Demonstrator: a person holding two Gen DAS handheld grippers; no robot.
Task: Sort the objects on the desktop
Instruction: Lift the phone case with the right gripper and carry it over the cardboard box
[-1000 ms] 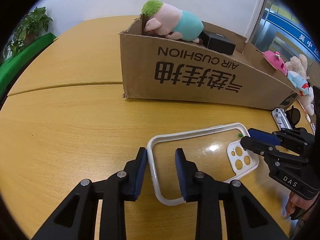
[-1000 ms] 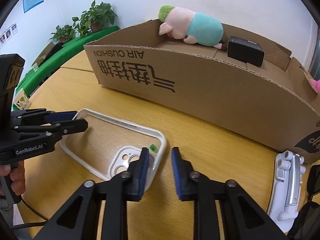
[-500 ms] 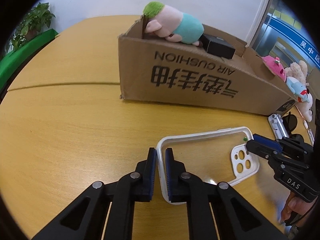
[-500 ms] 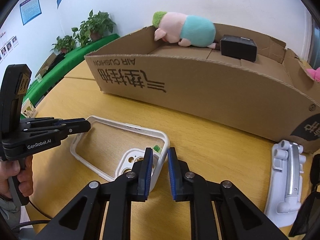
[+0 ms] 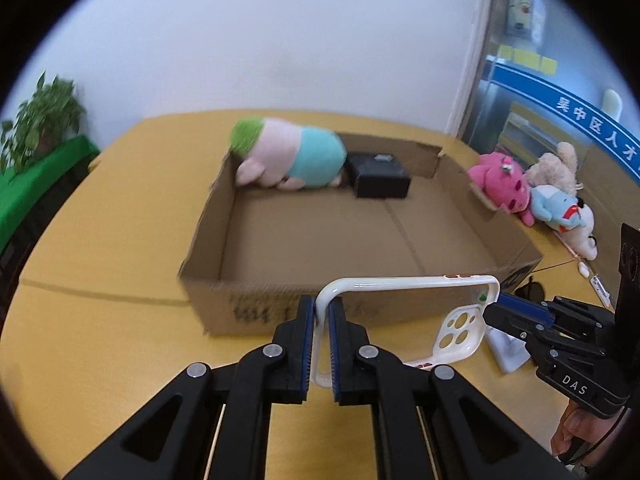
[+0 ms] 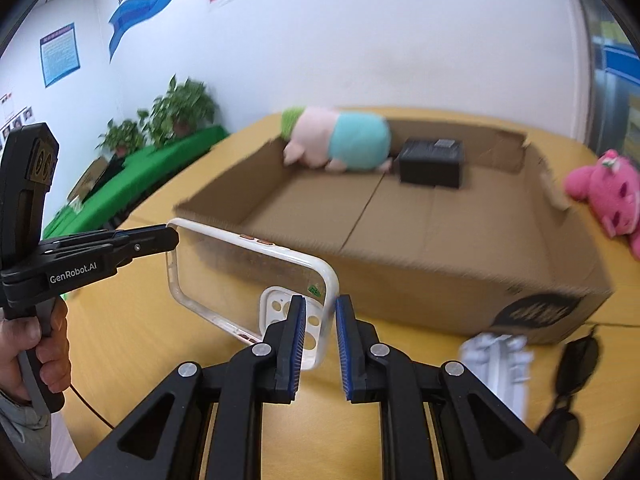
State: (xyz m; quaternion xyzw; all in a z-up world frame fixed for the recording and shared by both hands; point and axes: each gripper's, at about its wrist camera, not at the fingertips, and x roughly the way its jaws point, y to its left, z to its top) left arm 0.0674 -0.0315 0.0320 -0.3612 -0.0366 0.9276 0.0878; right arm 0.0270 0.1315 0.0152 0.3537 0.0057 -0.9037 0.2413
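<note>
Phone case is now being carried clear of the table, where half a second ago it was still lying flat near the table's front edge. It is being pinched at one short rim by the left gripper, whose pads are pressed tight on the white frame. The camera-cutout end is being straddled by the right gripper; its pads look slightly spread, with only the left pad seeming to touch the rim, so a firm hold there cannot be confirmed. The case is being held just in front of the near wall of the cardboard box, at about rim height. Inside, at the far wall, a plush pig and a black box are lying. By this reading, pickup is done and delivery over the wall is being started.
</note>
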